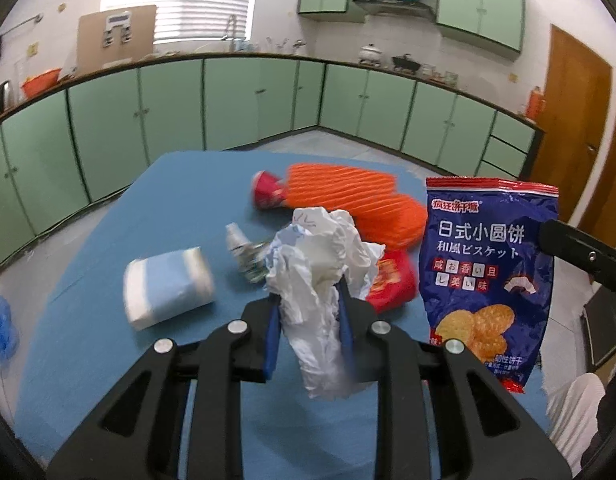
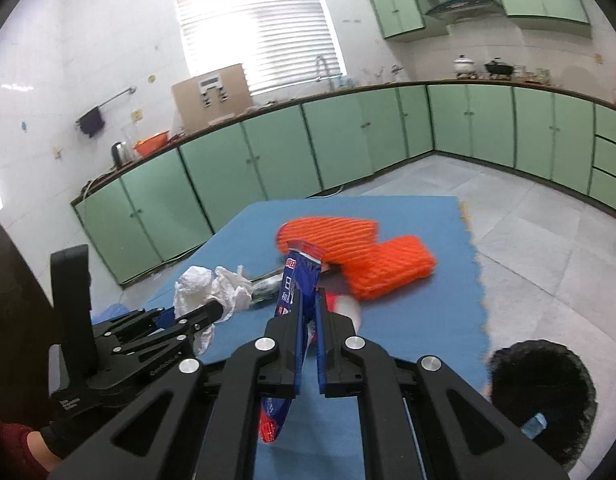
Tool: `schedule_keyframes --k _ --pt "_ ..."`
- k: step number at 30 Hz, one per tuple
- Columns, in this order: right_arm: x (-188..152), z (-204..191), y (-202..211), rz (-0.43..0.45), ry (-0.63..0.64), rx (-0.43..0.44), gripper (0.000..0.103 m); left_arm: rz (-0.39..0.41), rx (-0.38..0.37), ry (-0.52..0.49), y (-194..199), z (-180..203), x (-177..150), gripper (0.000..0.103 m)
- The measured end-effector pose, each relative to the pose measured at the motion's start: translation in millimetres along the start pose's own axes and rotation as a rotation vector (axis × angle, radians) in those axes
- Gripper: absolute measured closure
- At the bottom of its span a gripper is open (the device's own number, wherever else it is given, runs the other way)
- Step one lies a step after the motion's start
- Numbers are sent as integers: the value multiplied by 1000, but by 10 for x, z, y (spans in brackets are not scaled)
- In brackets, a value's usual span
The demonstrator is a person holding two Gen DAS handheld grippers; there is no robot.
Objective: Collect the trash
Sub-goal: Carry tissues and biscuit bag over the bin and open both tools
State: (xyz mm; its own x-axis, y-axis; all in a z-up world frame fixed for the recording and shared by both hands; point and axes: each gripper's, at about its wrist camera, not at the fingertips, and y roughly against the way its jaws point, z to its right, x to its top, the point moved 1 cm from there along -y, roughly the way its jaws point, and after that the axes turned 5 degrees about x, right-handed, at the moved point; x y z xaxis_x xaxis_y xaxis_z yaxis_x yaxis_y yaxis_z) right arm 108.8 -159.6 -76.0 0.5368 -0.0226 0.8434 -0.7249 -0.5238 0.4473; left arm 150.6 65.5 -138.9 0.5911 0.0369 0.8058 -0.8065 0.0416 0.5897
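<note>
My left gripper (image 1: 308, 300) is shut on a crumpled white paper wad (image 1: 320, 264) and holds it above the blue table (image 1: 179, 200). It also shows in the right wrist view (image 2: 211, 286). My right gripper (image 2: 310, 300) is shut on a blue biscuit packet (image 2: 297, 280), held upright above the table; the packet faces the left wrist view (image 1: 488, 264). On the table lie a red wrapper (image 1: 392, 280), a crushed small bottle (image 1: 243, 252), a red paper cup (image 1: 267, 190) on its side and a white-and-blue tissue pack (image 1: 167, 284).
Two orange foam nets (image 1: 348, 192) lie at the table's far side, also in the right wrist view (image 2: 388, 268). Green cabinets (image 1: 227, 100) line the walls. A person's dark-haired head (image 2: 544, 392) is below the table's right edge. A blue bag (image 1: 1, 328) lies on the floor at left.
</note>
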Motion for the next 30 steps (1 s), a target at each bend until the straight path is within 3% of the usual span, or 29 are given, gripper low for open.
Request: schedule_keyframes --k 19,30 --pt "60 1126 975 111 -84 -321 97 46 -256 -148 -126 1624 177 80" --pt "-104 1752 1208 115 -140 -466 97 37 -335 -209 -343 2364 103 80"
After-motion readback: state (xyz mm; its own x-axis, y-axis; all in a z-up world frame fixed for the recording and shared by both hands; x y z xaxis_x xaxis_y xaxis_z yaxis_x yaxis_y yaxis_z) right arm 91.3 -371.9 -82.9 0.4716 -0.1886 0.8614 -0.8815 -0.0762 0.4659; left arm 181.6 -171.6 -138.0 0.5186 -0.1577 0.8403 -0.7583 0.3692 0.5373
